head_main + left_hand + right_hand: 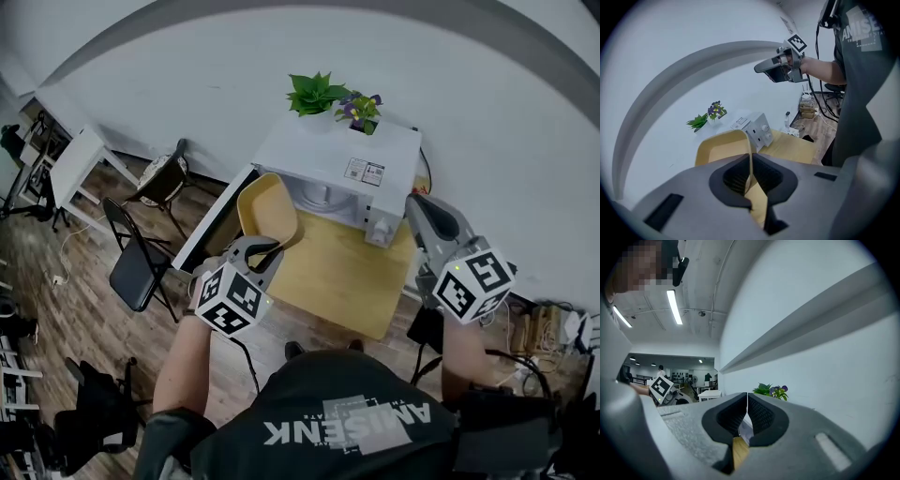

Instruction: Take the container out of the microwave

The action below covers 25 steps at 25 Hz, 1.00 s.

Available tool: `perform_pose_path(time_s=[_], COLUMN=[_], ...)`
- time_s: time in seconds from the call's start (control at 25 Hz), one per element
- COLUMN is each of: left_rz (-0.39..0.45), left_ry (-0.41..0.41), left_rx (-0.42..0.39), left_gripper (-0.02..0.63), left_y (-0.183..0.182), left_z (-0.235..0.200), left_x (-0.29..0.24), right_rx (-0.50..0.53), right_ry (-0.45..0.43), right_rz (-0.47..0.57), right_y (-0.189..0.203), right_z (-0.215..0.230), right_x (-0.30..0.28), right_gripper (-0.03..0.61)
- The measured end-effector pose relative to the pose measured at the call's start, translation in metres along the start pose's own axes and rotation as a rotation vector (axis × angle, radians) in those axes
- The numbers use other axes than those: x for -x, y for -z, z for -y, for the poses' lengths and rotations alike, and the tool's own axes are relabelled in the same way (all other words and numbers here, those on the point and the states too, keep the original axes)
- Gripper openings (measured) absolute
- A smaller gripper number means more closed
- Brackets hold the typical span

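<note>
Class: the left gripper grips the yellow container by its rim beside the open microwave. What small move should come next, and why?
Probably lower the container toward the bare wooden table in front of the microwave. The left gripper is clamped on its rim, and it hangs tilted in the air, seemingly clear of the opening.

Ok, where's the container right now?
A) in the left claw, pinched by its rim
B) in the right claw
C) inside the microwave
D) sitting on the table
A: the left claw is shut on the rim of the container, which is held up in front of the microwave. The right claw is shut on nothing.
</note>
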<state>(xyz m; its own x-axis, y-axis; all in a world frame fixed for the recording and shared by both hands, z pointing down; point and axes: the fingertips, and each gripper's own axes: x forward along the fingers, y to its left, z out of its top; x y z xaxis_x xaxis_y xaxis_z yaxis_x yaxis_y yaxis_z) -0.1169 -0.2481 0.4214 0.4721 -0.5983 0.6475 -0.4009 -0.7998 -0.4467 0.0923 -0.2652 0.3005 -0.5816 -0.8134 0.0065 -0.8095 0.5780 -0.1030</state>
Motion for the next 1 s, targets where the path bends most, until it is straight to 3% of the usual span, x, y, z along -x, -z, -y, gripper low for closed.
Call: perform_pose_path(time_s=[0.4, 1.0], left_rz=[0.044, 0.085], left_ry=[0.008, 0.01], left_rx=[-0.045, -0.035], left_gripper=[0.018, 0.018], left_y=[-0.007, -0.008], left_z=[-0.017, -0.021], left_x=[0.02, 0.017], right_rx=[0.044, 0.082], right_ry=[0.05, 0.065], right_rz=[-0.015, -0.045], right_y=[-0.004, -0.002], right_z=[-0.017, -0.022], right_x=[-0.005, -0.012], right_gripper=[0.006, 0.006])
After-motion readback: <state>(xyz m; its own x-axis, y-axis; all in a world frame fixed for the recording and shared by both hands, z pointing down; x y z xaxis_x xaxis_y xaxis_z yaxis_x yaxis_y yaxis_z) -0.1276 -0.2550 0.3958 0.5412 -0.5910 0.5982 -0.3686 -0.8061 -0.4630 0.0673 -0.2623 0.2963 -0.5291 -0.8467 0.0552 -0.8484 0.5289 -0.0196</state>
